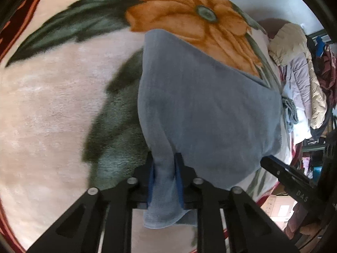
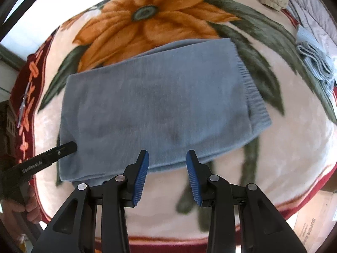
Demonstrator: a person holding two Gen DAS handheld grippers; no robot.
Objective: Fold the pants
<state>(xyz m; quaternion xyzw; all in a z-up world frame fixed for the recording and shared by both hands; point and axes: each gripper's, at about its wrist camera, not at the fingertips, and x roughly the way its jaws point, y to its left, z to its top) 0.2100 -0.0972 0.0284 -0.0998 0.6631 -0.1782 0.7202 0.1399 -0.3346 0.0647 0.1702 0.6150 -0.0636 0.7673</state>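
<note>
The grey-blue pants (image 2: 155, 109) lie folded into a broad rectangle on the flowered blanket (image 2: 284, 147), ribbed waistband on the right. My left gripper (image 1: 164, 158) is shut on the pants (image 1: 202, 109) at their left edge; it also shows in the right wrist view (image 2: 69, 146), touching the cloth there. My right gripper (image 2: 167, 158) is open and empty, just above the near edge of the pants. It shows as a black arm in the left wrist view (image 1: 265, 160), at the cloth's right edge.
A second folded grey-blue garment (image 2: 313, 61) lies at the blanket's far right. A pile of jackets (image 1: 294, 48) sits past the bed. Cardboard boxes (image 1: 280, 208) stand on the floor beside it. The blanket's dark red border (image 2: 25, 97) runs along the left.
</note>
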